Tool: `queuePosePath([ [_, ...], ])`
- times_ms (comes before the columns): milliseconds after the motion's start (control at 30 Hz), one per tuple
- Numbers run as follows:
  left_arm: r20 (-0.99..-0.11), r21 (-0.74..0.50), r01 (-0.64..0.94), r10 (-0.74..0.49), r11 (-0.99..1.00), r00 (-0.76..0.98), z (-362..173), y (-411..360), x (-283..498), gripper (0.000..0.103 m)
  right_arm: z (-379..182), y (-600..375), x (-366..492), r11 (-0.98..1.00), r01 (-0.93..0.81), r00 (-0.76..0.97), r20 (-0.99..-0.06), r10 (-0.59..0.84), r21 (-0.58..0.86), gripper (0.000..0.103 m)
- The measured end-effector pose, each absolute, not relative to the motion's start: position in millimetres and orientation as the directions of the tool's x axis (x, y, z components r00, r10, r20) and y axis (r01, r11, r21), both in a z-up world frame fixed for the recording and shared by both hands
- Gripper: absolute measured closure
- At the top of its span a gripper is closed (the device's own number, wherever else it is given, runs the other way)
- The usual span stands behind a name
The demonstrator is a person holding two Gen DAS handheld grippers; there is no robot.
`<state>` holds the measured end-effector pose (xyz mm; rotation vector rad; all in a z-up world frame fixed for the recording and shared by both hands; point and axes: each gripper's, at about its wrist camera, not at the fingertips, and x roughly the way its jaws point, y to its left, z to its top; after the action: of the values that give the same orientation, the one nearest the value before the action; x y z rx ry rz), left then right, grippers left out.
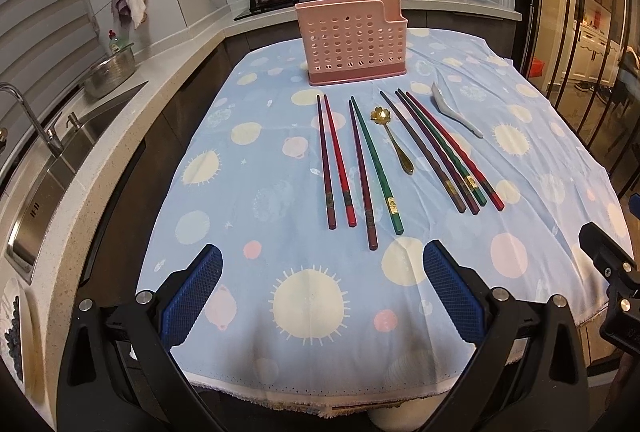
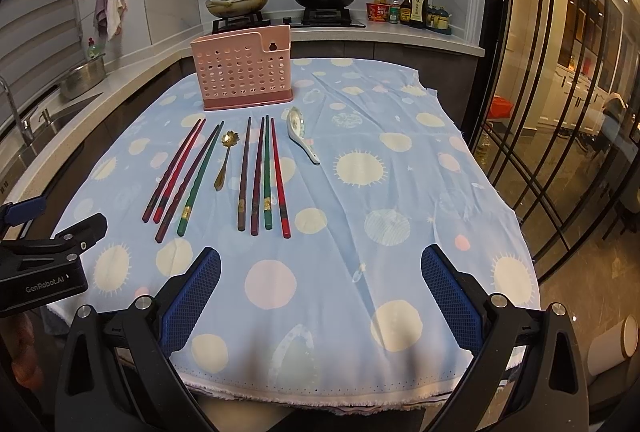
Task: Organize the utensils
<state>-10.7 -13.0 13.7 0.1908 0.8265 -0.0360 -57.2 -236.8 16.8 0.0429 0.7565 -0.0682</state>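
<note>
Left gripper (image 1: 322, 294): jaws spread, empty, near edge of tablecloth (image 1: 248, 167). Chopsticks (image 1: 360, 167), dark red/green, lie in front of pink holder (image 1: 352, 41).

Right gripper (image 2: 320, 294): spread, empty. Gold spoon (image 2: 224, 159) amid chopsticks; white spoon (image 2: 302, 133) right of holder.

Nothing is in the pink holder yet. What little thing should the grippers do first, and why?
Probably ease the left gripper forward and down over the leftmost pair of chopsticks. Its jaws are wide open and holding nothing, and that pair lies closest in front of it on the tablecloth. The pink utensil holder stands upright just beyond, so the carry would be short. The right gripper is open too.
</note>
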Motion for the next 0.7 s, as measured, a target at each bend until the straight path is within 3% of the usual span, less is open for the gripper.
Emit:
queuePosePath([
  [700, -0.735, 0.148, 0.125, 0.025, 0.981, 0.678, 12.7, -15.1, -10.9, 0.007, 16.3, -236.6, -56.7, 0.997, 0.078, 0.725, -0.687, -0.047, 0.014, 0.006],
])
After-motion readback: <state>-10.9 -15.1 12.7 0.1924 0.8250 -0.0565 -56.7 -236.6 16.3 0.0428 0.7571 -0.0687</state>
